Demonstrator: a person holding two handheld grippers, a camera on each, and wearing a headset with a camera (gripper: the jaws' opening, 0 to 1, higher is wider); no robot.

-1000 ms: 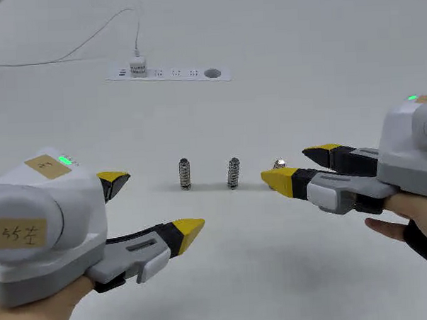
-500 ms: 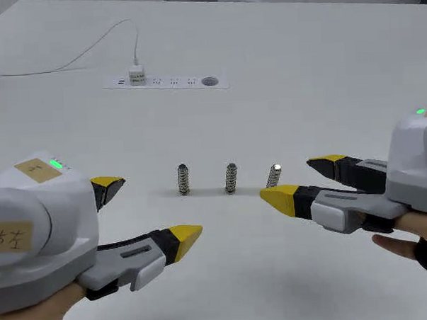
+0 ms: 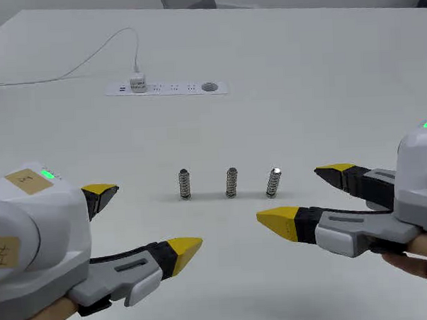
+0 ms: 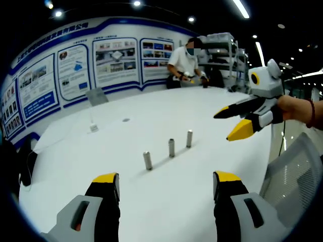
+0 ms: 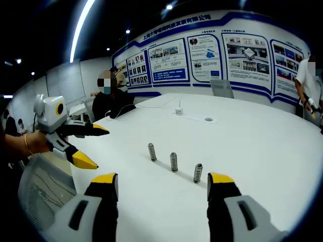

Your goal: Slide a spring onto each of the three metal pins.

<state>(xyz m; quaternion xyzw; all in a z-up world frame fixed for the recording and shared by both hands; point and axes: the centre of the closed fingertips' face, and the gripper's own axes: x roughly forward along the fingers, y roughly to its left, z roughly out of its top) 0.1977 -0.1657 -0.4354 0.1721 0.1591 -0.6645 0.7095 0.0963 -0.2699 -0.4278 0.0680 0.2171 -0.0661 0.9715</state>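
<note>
three upright pins (image 3: 231, 182) in a row, springs (image 3: 185, 185) on; left gripper (image 3: 157, 213) near left, jaws wide, empty; right gripper (image 3: 287, 193) near right, likewise.

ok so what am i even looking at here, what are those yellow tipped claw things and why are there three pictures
No robot: a person holds a left gripper and a right gripper, each with two yellow-tipped jaws. One picture comes from a camera on the person's head; the two round ones from cameras riding on the grippers. On the white table three metal pins stand in a row, each wearing a spring, with a power strip beyond. Both grippers are open, holding nothing.
</note>
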